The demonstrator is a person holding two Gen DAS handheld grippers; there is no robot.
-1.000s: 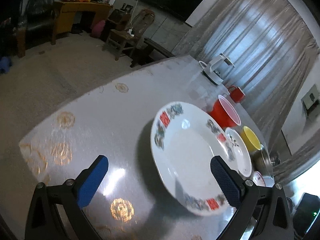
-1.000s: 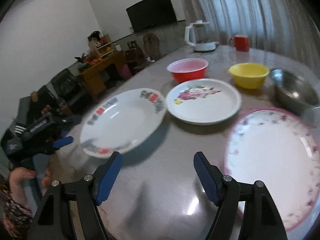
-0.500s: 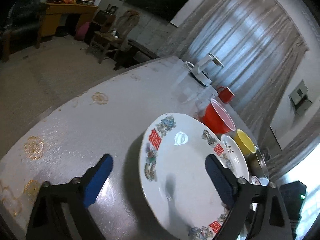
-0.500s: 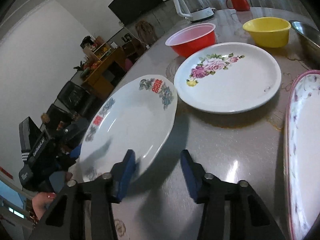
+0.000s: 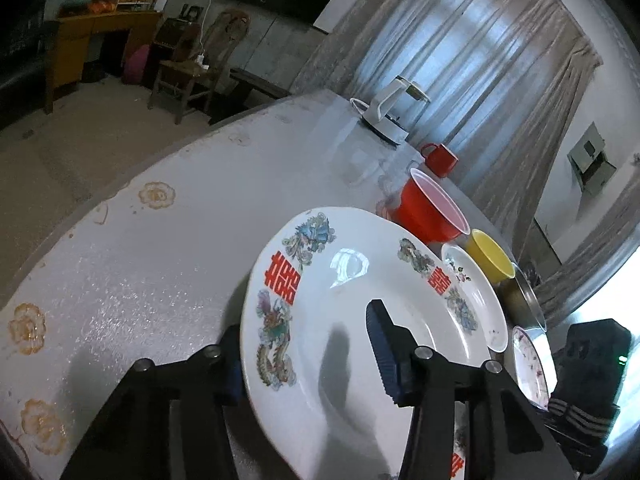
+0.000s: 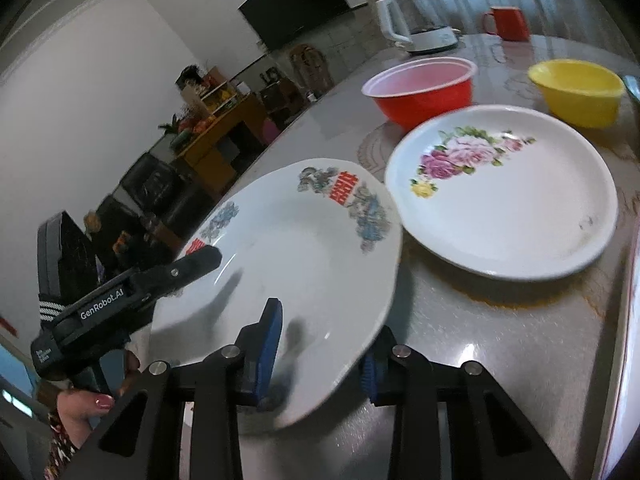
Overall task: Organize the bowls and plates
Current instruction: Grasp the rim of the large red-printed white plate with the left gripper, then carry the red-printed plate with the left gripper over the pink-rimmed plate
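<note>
A large white plate with red characters [image 5: 360, 304] sits tilted above the table, also in the right wrist view [image 6: 296, 264]. My left gripper [image 5: 308, 352] is shut on its rim, one finger over and one under. My right gripper [image 6: 320, 352] is shut on the opposite rim the same way. The left gripper shows in the right wrist view [image 6: 192, 260]. Beyond it are a white rose plate [image 6: 504, 192], a red bowl [image 6: 424, 92], a yellow bowl [image 6: 576, 90] and a pink-rimmed plate [image 5: 528, 364].
A white kettle [image 6: 412, 20] and a red mug [image 6: 508, 22] stand at the far side of the table. A steel bowl [image 5: 524, 300] sits past the yellow bowl. The table's curved edge [image 5: 132, 176] runs along the left, with floor and furniture beyond.
Both grippers moved in on the large plate from opposite sides and closed on its rim. The plate now sits tilted between them.
</note>
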